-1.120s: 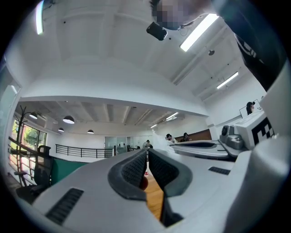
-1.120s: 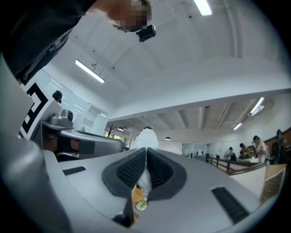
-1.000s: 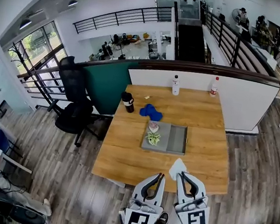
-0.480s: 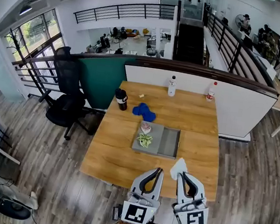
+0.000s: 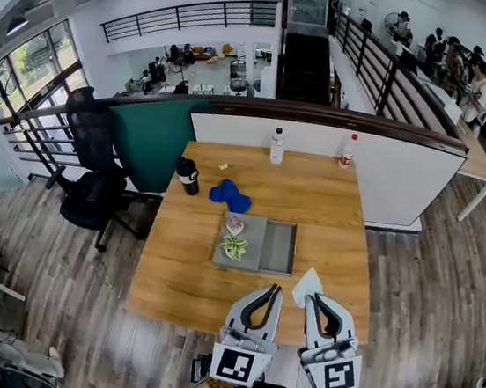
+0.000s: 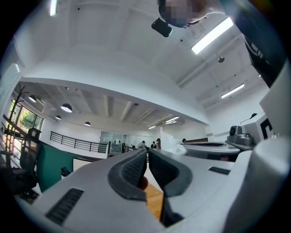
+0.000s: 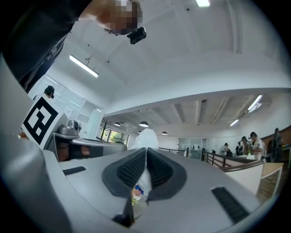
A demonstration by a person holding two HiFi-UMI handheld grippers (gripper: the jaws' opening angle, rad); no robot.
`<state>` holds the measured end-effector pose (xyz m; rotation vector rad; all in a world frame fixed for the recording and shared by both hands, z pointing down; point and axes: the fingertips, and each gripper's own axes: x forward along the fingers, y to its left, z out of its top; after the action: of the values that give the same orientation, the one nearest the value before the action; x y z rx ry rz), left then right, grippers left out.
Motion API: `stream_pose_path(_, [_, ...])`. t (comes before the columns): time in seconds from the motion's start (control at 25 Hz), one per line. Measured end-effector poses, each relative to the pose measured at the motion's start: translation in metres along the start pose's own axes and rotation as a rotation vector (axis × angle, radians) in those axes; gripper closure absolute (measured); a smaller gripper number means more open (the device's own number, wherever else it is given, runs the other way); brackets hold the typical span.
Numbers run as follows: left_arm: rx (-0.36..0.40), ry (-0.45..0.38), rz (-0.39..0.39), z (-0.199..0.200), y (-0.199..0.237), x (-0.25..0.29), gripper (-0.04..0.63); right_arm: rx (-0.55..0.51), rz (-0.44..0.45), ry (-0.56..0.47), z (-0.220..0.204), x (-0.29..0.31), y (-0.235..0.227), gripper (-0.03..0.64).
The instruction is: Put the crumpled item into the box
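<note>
A white crumpled wrapper (image 5: 306,286) sticks up out of my right gripper (image 5: 311,300), whose jaws are shut on it above the table's near edge. In the right gripper view the wrapper (image 7: 146,139) is pinched between the pads and pokes out past the tips of the right gripper (image 7: 146,152). My left gripper (image 5: 273,292) hangs just to its left, shut and holding nothing; in its own view the left gripper (image 6: 148,154) shows pads nearly touching, with the wrapper (image 6: 172,143) off to the right. The grey box (image 5: 291,250) lies mid-table, beyond both grippers, with a green crumpled item (image 5: 234,247) and a pinkish one (image 5: 234,224) inside.
A blue cloth (image 5: 229,197) and a black bottle (image 5: 187,175) sit behind the box to the left. Two clear bottles (image 5: 277,145) (image 5: 347,150) stand at the wooden table's (image 5: 188,270) far edge. A black office chair (image 5: 91,169) stands left of the table.
The head view has shifted, so the table and box now sit further left and a little lower in frame. Both grippers keep their pose, the right one still pinching the white wrapper.
</note>
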<state>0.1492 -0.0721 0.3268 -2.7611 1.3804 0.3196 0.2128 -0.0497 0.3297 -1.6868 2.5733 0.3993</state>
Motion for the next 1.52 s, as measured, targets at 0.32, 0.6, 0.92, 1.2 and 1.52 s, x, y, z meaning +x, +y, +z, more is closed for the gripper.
stream_pose_path(0.32, [-0.010,-0.022,-0.013,0.001,0.013,0.019,0.563,-0.029,-0.005,-0.017,0.006,0.021,-0.007,0.603])
stream_pose_path(0.6, [-0.032,-0.043,-0.002,0.004,0.034,0.026,0.563,-0.034,0.027,0.043,-0.004,0.037,0.001,0.603])
stream_pose_path(0.92, [-0.044,-0.036,0.002,0.000,0.060,0.036,0.563,-0.048,-0.003,0.005,-0.002,0.065,0.000,0.601])
stream_pose_path(1.2, [-0.046,-0.040,-0.015,0.000,0.083,0.039,0.563,-0.036,-0.016,0.043,-0.012,0.084,0.012,0.601])
stream_pose_path(1.52, [-0.071,-0.041,-0.009,-0.002,0.115,0.031,0.563,-0.025,0.000,0.089,-0.026,0.109,0.032,0.601])
